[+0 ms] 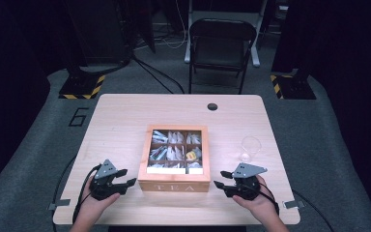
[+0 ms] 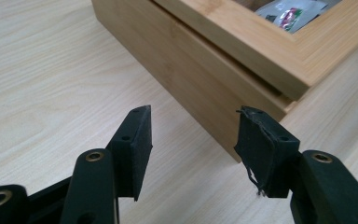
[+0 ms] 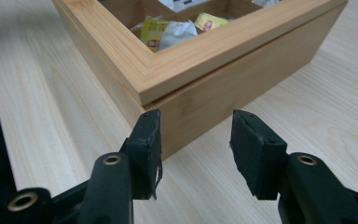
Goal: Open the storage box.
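Tea box flanked by left gripper and right gripper.

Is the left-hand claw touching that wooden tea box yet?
Apart. In the left gripper view, bare table shows between both jaws of the left gripper and the near corner of the tea box.

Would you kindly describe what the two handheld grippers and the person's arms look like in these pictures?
Both are matte black two-jaw tools. The left gripper and the right gripper each carry a grey three-cornered plate on top and trail a black cable toward the table's near edge. In the gripper views, brass-coloured pivot rings sit on the arms, and the flat black rubber pads look frayed at their edges. The forearms are bare, with no sleeves visible.
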A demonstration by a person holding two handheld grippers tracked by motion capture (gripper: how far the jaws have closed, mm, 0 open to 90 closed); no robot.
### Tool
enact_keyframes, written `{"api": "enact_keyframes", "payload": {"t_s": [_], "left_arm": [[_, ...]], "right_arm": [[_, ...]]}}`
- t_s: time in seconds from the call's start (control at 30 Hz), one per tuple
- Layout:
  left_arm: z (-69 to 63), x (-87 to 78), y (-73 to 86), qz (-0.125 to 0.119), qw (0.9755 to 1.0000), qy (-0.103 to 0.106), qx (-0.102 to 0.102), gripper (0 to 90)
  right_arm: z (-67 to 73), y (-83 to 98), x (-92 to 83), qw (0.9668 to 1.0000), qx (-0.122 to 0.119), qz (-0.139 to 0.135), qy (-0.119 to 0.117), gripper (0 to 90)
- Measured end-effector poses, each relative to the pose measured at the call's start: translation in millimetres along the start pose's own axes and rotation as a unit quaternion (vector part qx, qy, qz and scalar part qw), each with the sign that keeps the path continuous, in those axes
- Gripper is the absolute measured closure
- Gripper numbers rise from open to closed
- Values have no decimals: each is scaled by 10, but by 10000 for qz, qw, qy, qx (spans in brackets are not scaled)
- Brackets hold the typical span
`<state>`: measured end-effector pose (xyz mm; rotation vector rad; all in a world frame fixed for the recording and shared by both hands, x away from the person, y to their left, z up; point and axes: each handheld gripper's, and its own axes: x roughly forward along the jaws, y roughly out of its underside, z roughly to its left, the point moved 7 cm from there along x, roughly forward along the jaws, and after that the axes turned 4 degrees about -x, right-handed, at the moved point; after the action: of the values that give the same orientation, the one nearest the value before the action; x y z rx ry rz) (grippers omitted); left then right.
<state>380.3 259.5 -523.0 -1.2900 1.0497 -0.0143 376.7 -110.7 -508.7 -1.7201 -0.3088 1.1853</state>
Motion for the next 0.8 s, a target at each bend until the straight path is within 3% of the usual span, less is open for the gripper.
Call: {"api": "enact_keyframes", "payload": {"t_s": [0.23, 0.37, 0.6, 0.8], "left_arm": [[-43, -20, -1, -37, 10000, -57, 35, 478], [-68, -43, 0, -27, 10000, 11, 6, 492], [-76, -45, -7, -7, 9999, -16, 118, 496], [-91, -25, -11, -47, 10000, 5, 73, 506]], "right_arm": [[67, -21, -2, 9998, -85, 12, -192, 545], [117, -33, 3, 9994, -111, 10, -338, 554], [157, -48, 21, 9991, -79, -46, -415, 556], [183, -60, 63, 9988, -95, -27, -478, 561]]}}
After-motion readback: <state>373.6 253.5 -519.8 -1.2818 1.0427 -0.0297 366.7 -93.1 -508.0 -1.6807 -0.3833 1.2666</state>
